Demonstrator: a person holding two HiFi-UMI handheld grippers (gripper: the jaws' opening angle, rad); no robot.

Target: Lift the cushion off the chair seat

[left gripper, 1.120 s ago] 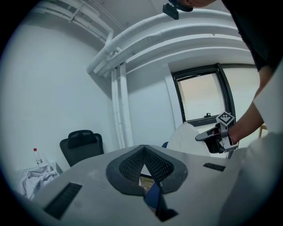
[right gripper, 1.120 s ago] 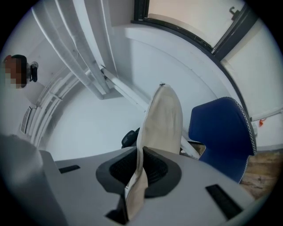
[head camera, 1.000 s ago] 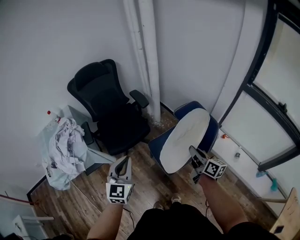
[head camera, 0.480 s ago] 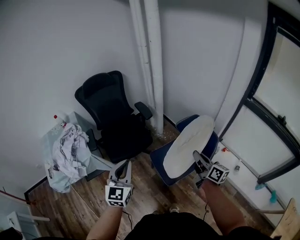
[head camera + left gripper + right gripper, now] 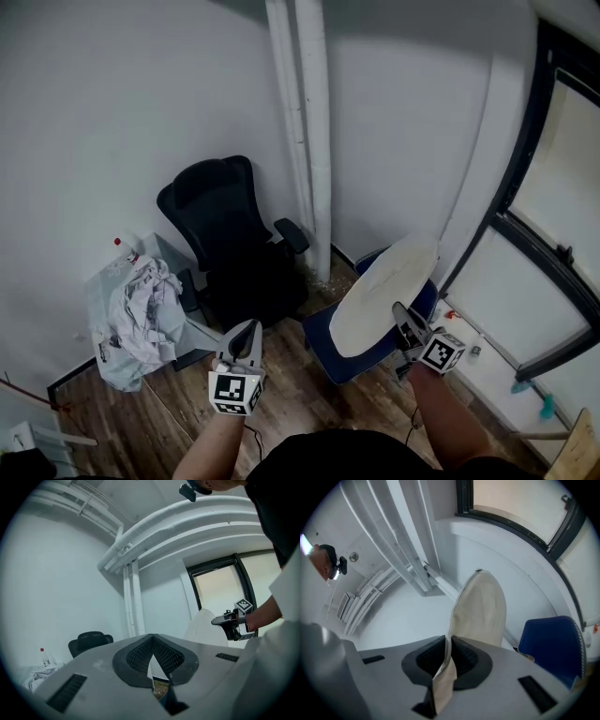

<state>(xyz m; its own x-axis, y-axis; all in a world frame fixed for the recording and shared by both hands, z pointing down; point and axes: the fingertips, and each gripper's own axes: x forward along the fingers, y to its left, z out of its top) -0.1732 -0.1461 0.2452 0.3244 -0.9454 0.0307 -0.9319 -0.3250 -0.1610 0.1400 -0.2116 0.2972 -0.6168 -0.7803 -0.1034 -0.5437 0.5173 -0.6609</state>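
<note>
We judge the cushion [image 5: 384,292] light and semi-rigid; the right gripper [image 5: 401,315] clamps its thin nearest edge seam, while the left gripper [image 5: 247,328], jaws together, carries nothing.

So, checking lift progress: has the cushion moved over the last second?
Yes. The cushion has risen away from the blue chair, pinched by the right hand-held gripper; more of the seat shows beneath it.
</note>
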